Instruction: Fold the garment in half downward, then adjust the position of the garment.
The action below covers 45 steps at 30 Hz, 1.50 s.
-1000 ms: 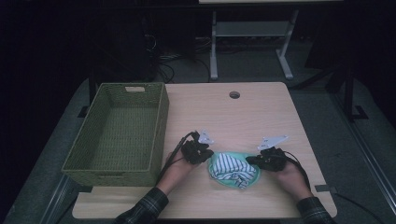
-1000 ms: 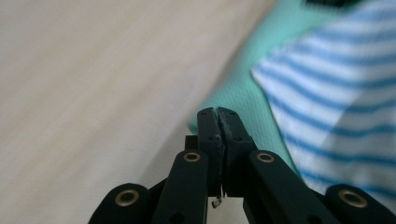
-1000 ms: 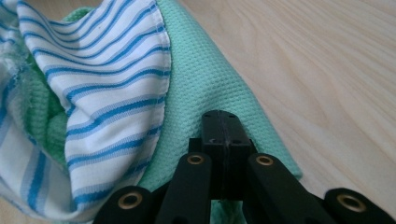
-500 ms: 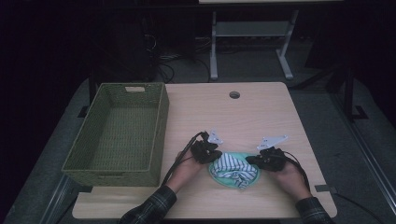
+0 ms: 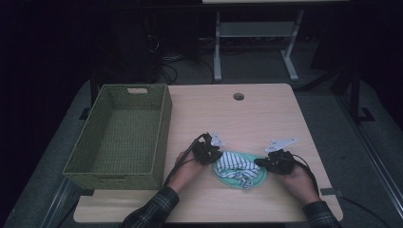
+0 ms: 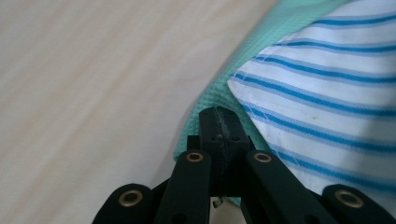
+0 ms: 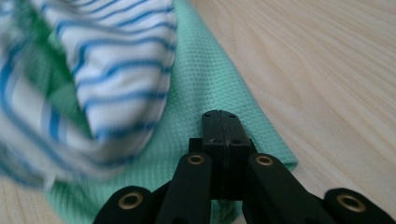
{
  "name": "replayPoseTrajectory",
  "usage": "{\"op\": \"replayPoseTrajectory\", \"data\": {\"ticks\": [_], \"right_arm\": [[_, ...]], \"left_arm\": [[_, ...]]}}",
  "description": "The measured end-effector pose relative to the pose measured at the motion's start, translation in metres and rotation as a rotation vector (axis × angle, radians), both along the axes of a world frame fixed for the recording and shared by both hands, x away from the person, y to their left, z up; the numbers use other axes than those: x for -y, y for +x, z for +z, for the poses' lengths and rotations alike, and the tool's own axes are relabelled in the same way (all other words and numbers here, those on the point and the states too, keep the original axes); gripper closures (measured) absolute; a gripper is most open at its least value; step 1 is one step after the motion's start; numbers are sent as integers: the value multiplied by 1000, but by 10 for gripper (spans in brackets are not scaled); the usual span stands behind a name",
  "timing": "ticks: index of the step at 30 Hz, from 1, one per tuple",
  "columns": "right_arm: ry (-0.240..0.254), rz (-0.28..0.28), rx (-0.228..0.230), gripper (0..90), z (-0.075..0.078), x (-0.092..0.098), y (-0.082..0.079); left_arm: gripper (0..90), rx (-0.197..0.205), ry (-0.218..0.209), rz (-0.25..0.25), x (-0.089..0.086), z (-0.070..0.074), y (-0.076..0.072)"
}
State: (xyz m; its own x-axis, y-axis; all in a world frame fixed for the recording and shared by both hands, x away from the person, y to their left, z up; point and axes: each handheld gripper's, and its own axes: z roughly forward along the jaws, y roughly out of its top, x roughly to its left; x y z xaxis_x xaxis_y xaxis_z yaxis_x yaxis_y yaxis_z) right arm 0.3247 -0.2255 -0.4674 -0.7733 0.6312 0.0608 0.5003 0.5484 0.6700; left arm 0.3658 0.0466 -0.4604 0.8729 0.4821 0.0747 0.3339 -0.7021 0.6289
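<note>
Dim room, pale desk [image 5: 266,118]: both grippers, left [image 6: 218,122] and right [image 7: 219,125], have jaws pressed together, pinching the green cloth [image 5: 256,179] under the striped cloth [image 5: 235,164]; lifting unevenly could spill it short of the basket [image 5: 161,123].

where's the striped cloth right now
In the high view the striped cloth lies on the green cloth near the table's front edge, between both grippers, right of the basket.

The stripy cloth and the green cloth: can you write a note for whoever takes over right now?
Left gripper: shut, jaws on the green knit cloth's edge, beside the blue-and-white striped cloth.
Right gripper: shut on the green cloth's opposite edge.
Both cloths lie heaped on the pale wooden table; the green woven basket stands empty at the left.
Done: both edges reached. Left: probably lifting the cloths into the basket.
</note>
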Motion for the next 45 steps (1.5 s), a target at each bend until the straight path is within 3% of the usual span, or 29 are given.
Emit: {"op": "replayPoseTrajectory", "data": {"ticks": [4,7,10,16,21,27,33,35,41,45], "right_arm": [[14,6,-6,900,0,-2,0],[28,1,9,900,3,-2,0],[72,-6,28,900,10,1,1],[91,-27,56,900,20,1,10],[88,-24,65,900,23,-7,27],[90,-20,47,900,20,-18,42],[82,-12,21,900,12,-27,50],[62,-9,16,900,10,-27,50],[59,-15,2,900,6,-20,49],[56,-11,-4,900,3,-18,49]], "left_arm": [[883,10,-10,4,-1,1,6],[871,-1,-50,2,-4,8,5],[871,-6,-100,-7,-7,20,0],[895,-41,-182,-41,-9,38,-21],[896,-78,-238,-78,-10,42,-44],[896,-115,-254,-117,-11,39,-66],[895,-160,-234,-159,-3,25,-82],[895,-164,-222,-169,1,21,-84],[894,-192,-191,-207,14,8,-88],[888,-189,-157,-209,18,0,-87]]}}
